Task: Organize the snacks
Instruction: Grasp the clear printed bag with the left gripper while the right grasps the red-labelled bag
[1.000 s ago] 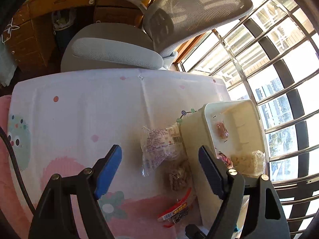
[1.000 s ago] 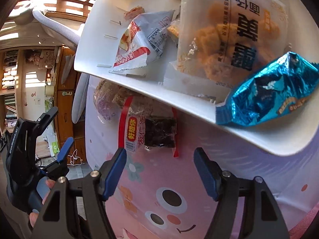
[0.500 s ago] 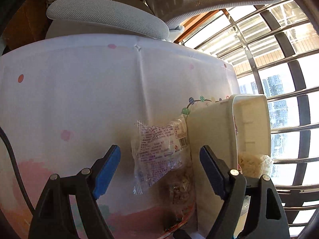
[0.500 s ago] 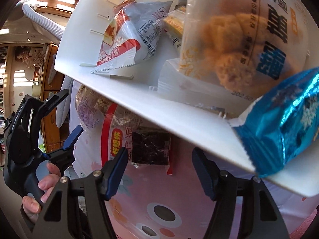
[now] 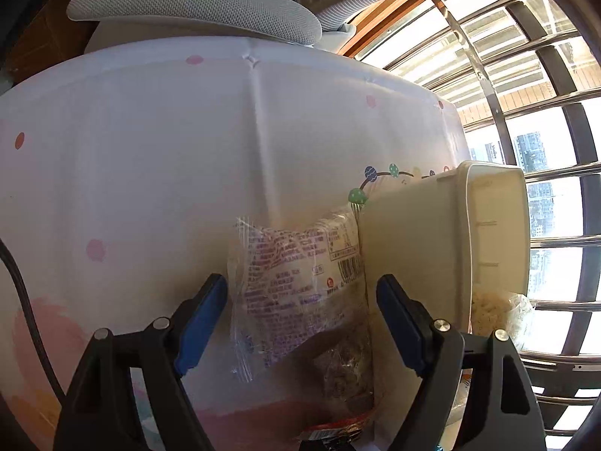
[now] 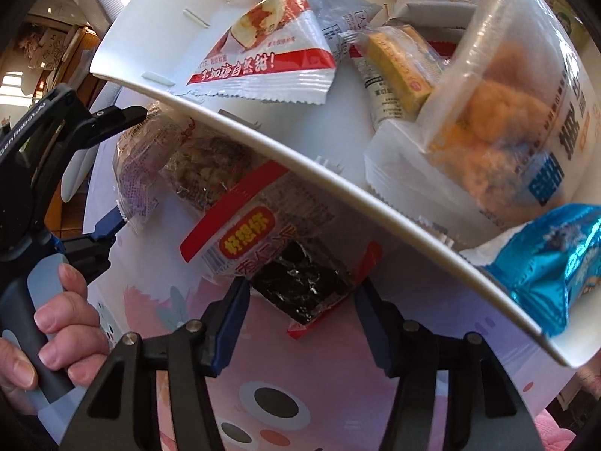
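A: What is the left gripper (image 5: 302, 297) doing?

B: Its fingers are spread wide on either side of a clear packet (image 5: 296, 282) with purple print, which lies on the tablecloth (image 5: 150, 150). The packet's right edge sits against the outer wall of the white bin (image 5: 413, 233). The blue pads are close to the wrapper, but I can't tell whether either one touches it.

A: And the right gripper (image 6: 300, 297)?

B: Open as well, fingers apart, straddling a dark seaweed-like snack in a red-edged wrapper (image 6: 263, 248). That wrapper lies on the cloth with its far end tucked under the rim of the bin (image 6: 338, 184), just beside the clear packet (image 6: 150, 165).

A: What is inside the bin?

B: From the right wrist view, a red-and-white packet (image 6: 278, 56), a small yellow bar (image 6: 398, 64), a big clear bag of golden puffs (image 6: 499, 109), and a shiny blue packet (image 6: 552, 259) hanging over the rim near the corner.

A: Can you see the other tool from there?

B: Yes, the left gripper (image 6: 120, 165) shows at the left edge, with a hand (image 6: 49, 330) wrapped around its grey handle.

A: Anything behind the table?

B: A grey mesh chair (image 5: 195, 7) and a barred window (image 5: 544, 112).
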